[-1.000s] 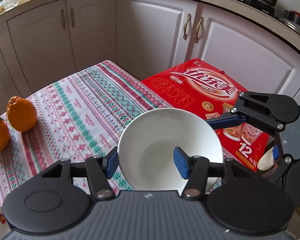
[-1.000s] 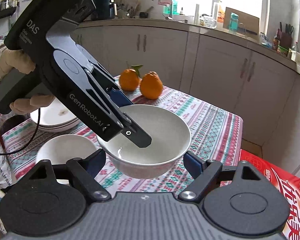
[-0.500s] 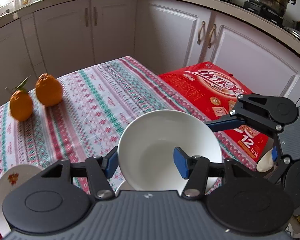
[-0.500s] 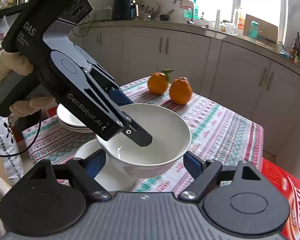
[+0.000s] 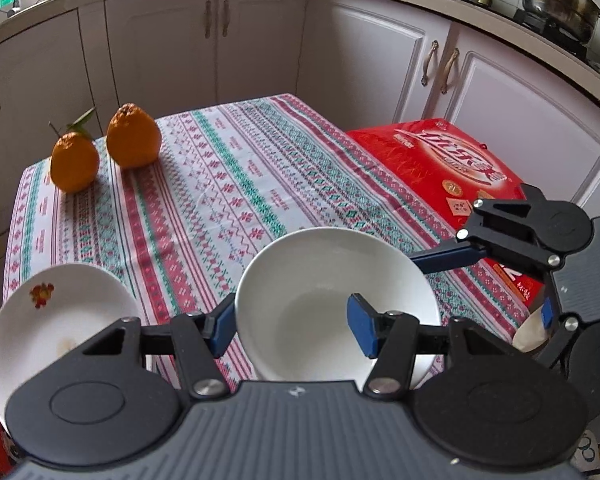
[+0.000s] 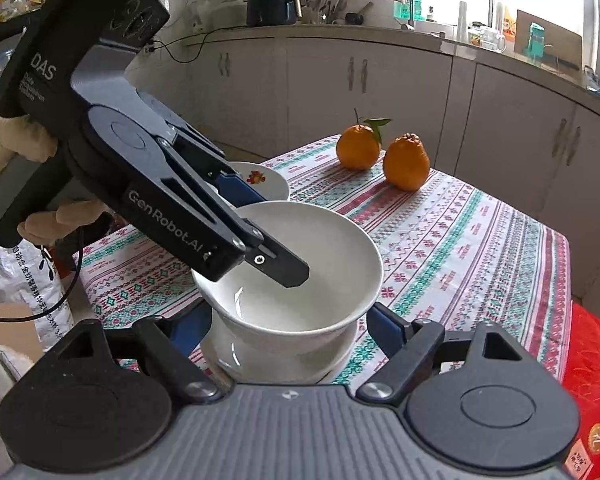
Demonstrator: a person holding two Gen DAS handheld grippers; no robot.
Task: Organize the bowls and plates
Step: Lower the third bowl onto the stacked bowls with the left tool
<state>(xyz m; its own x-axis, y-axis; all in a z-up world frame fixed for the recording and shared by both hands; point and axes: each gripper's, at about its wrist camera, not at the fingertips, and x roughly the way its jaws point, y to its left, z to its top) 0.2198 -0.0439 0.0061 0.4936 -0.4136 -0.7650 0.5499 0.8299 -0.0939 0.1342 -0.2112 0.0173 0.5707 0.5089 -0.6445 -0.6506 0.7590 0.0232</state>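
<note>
Near the front edge of the table, a white bowl (image 6: 296, 264) sits just over a second bowl (image 6: 284, 360). Whether the two touch I cannot tell. The top bowl is held by the left gripper (image 5: 292, 326), which pinches the bowl's near rim: one blue pad is outside the wall and the other is inside. In the right wrist view the same gripper (image 6: 256, 220) comes in from 10 o'clock, with one black finger (image 6: 280, 266) reaching down into the bowl. A hand (image 6: 32, 152) in a pale glove grips its handle.

The right gripper (image 6: 292, 326) has its jaws wide, with one blue pad on each side of the lower bowl. Nothing is held in it. In the left wrist view it (image 5: 496, 284) shows at 3 o'clock, just beside the top bowl.

At 9 o'clock of the bowls lies a white plate (image 5: 56, 320) with a small fruit picture on it. The table (image 5: 228, 184) has a cloth with red and green stripes. Two oranges (image 5: 104, 148) stand at the far corner, at 11 o'clock in the left wrist view, touching or nearly so. One has a green leaf. A red box (image 5: 444, 164) sits low beside the table at 2 o'clock. Pale cupboards (image 5: 220, 40) run behind it all.
</note>
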